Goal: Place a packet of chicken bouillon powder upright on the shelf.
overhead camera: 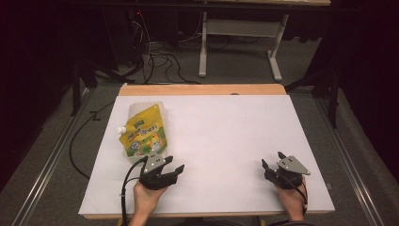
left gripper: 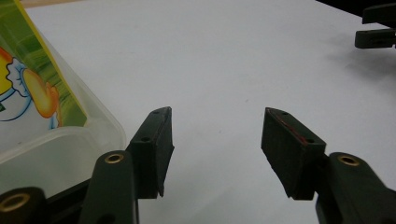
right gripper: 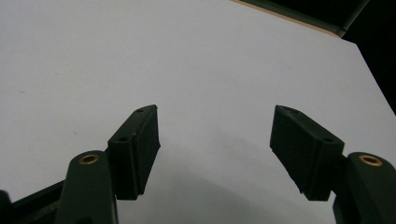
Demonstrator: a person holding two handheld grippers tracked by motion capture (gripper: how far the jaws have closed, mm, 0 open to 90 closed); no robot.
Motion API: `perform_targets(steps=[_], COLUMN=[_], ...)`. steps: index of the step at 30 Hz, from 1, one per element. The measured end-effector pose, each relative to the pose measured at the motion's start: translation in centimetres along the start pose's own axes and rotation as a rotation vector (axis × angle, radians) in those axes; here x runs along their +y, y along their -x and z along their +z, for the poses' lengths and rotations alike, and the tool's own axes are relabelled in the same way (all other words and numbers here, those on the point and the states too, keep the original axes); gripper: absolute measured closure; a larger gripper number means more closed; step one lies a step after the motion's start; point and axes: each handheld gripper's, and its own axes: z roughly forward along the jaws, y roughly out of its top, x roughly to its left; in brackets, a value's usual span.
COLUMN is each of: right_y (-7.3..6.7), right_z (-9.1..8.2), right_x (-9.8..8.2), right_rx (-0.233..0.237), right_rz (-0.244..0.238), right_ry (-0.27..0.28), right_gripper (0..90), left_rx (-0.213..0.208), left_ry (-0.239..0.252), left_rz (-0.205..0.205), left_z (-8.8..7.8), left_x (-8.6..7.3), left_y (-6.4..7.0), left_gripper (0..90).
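Spread wide with nothing between its jaws, my left claw (overhead camera: 173, 165) hovers just beside the yellow pouch (overhead camera: 142, 132). Its own view catches the pouch's clear bottom edge at its left; from above, the spout points away. My right claw (overhead camera: 271, 159), equally spread, sits well apart over bare surface (overhead camera: 226, 127).

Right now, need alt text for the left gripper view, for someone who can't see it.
The left gripper has its two black jaws open over the white table with nothing between them. A yellow-green spouted pouch lies just outside the jaw at the picture's left; the other gripper sits at the far right corner.
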Motion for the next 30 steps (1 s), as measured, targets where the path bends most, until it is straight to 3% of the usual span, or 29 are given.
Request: perform_targets(steps=[16,30], right_y=[0.0,0.0], right_z=[0.0,0.0], right_x=[0.0,0.0], right_rx=[0.000,-0.002], right_rz=[-0.002,-0.001], right_ry=[0.004,0.002], right_gripper=[33.2,33.2], left_rx=[-0.003,0.035], left_ry=[-0.011,-0.016], left_rz=[-0.012,0.010], left_z=[2.0,3.3], left_x=[-0.1,-0.5], left_y=[0.1,0.2], left_gripper=[43.5,43.6])
